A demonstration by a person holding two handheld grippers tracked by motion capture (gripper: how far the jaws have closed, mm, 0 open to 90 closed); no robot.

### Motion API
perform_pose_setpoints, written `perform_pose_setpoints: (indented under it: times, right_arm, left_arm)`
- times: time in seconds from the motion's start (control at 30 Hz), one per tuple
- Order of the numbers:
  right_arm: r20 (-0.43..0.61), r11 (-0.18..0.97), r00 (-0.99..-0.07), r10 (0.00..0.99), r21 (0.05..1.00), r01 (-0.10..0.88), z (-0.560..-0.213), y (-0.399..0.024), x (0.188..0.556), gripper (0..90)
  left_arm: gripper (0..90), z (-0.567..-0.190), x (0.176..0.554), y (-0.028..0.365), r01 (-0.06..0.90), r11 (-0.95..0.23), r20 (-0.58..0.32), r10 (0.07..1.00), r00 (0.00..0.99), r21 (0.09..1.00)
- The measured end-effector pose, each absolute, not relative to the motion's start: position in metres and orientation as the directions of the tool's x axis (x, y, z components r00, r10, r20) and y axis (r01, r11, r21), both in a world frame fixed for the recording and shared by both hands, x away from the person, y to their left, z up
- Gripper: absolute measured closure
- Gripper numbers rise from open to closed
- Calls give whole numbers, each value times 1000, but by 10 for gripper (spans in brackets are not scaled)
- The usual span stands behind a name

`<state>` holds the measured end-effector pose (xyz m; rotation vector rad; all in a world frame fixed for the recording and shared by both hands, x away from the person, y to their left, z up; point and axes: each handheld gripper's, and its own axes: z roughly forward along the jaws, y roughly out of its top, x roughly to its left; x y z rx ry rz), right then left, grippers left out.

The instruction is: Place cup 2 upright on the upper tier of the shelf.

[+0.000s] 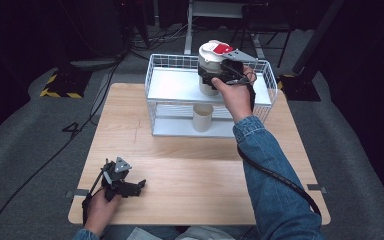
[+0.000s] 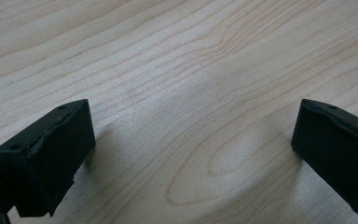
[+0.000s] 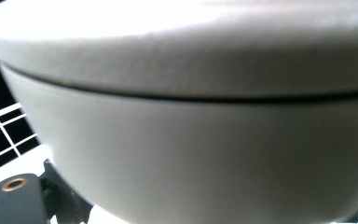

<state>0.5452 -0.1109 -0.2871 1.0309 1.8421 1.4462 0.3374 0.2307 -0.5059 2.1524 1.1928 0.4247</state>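
A white cup with a domed lid and a red label (image 1: 213, 54) stands on the upper shelf of a white wire rack (image 1: 175, 86). My right gripper (image 1: 211, 78) reaches in from the right and is shut on the cup's body. In the right gripper view the cup (image 3: 191, 140) is very close, with the lid's rim running across the top. At the table's near left corner my left gripper (image 1: 139, 186) rests on the wood. Its jaws stand wide open over bare wood, so my left gripper (image 2: 191, 154) holds nothing.
A second, lidless white cup (image 1: 202, 117) stands on the rack's lower shelf, below the held cup. The rack sits at the far edge of the wooden table (image 1: 190, 170). Black cables run across the grey floor (image 1: 40, 150) at the left.
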Motion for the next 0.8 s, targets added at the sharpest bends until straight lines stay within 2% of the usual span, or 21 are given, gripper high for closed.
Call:
perform_pose_setpoints:
  times: [0.6,0.8]
  right_arm:
    - [29,113,-534,845,966,231,-288,-112,543,123]
    - [-4,161,-545,838,957,241,-287,-117,538,131]
  left_arm:
    - [0,-506,337,231,639,-388,-24,844,536,664]
    - [0,-506,337,231,640,-389,-24,843,537,663]
